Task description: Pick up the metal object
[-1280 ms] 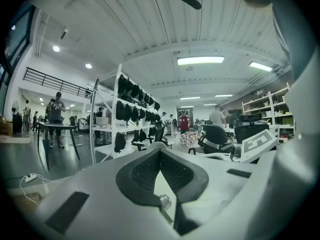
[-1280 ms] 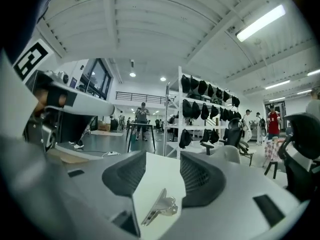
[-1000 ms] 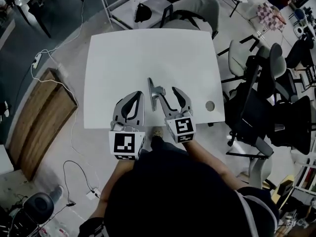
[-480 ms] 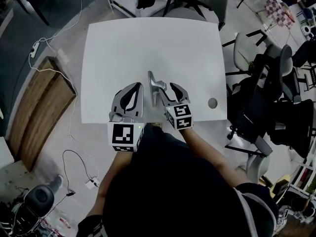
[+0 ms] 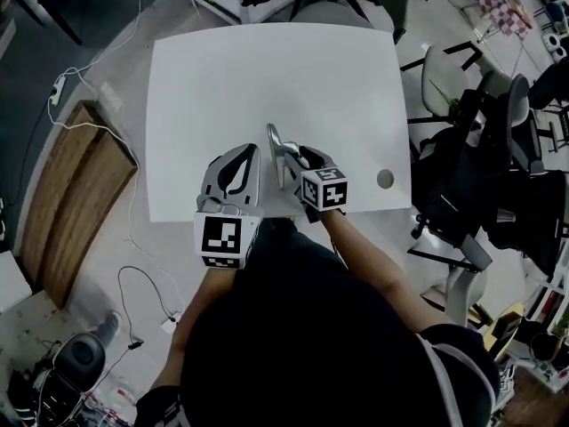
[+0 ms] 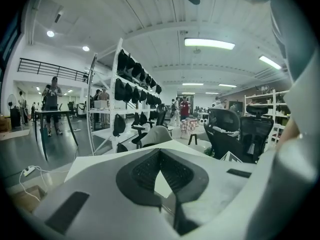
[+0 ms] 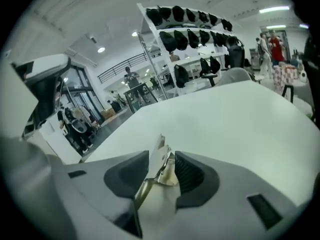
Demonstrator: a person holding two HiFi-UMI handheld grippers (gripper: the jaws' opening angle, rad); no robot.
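The metal object (image 5: 275, 147) is a slim silver bracket lying on the white table (image 5: 267, 69) near its front edge. My right gripper (image 5: 290, 160) has its jaws round the object's near end. In the right gripper view the metal object (image 7: 161, 165) stands between the two dark pads, and the right gripper (image 7: 161, 159) is closing on it, with a thin gap still showing at the right pad. My left gripper (image 5: 241, 155) rests on the table just left of the object, shut and empty. In the left gripper view, the left gripper (image 6: 160, 156) has its pads meeting at the tips.
A round cable hole (image 5: 385, 178) lies in the table's front right corner. A grey chair (image 5: 342, 12) stands at the far edge, and black office chairs (image 5: 498, 176) crowd the right side. A wooden panel (image 5: 62, 203) and cables lie on the floor to the left.
My right gripper has slid forward and left along the object, so its jaws now straddle it and have narrowed. The left gripper has stayed where it was.
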